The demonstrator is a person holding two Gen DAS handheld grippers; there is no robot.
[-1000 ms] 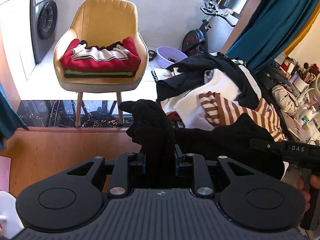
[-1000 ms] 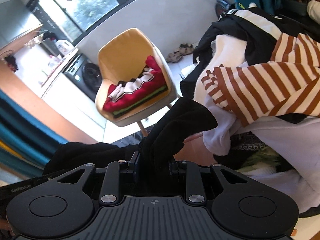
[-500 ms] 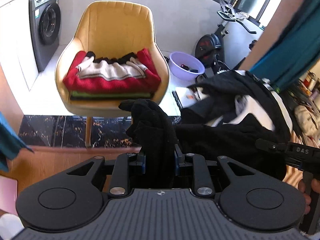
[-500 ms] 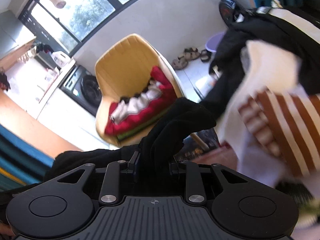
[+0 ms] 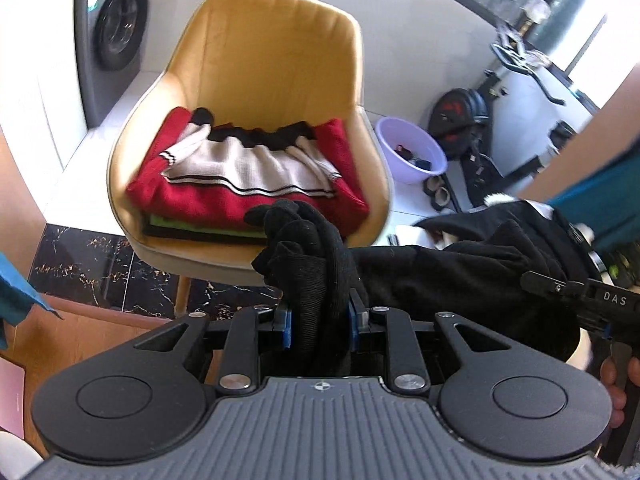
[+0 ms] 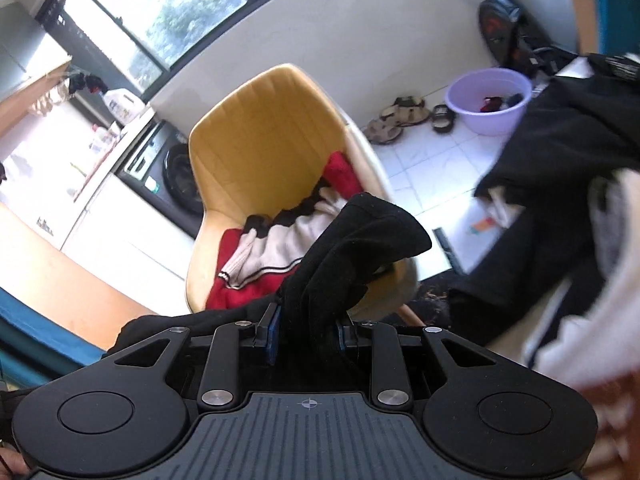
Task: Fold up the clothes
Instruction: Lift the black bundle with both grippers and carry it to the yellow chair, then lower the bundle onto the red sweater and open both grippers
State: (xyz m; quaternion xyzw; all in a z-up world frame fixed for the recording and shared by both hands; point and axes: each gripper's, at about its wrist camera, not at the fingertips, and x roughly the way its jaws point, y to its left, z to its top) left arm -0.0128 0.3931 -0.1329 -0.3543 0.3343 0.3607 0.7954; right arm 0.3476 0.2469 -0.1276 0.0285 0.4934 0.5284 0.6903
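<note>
Both views swing toward the mustard-yellow upholstered shell chair (image 5: 276, 60): it sits larger and more centred than a second ago, and the unsorted heap with the brown-and-white striped top has slid out of the left wrist view and mostly off the right edge of the right one. Grips look unchanged across the frames.

Nearest: the left gripper (image 5: 320, 320) is clenched on a bunched end of the black knit garment (image 5: 308, 248), fabric packed between the blue-padded jaws and spilling forward over them. The right gripper (image 6: 306, 332) is clamped on another end of the same black piece (image 6: 360, 248), and the cloth runs slack between the two (right tool and the person's hand show at the right edge of the left view). The garment hangs in the air in front of the chair, apart from the seat.

Behind it: the folded stack on the seat, red-and-cream knit sweater (image 5: 248, 176) on top, a green layer and a dark layer under it. Further back: the lilac plastic basin (image 5: 412, 152), the grey front-loading washing machine (image 5: 116, 36), the black exercise bike (image 5: 480, 120).

Progress, judged: several items are folded and stacked, and this black piece looks gathered and headed for the stack, not yet set down. The pile of loose black and white clothes (image 6: 572, 160) at right is left to fold, so the task is well short of done.
</note>
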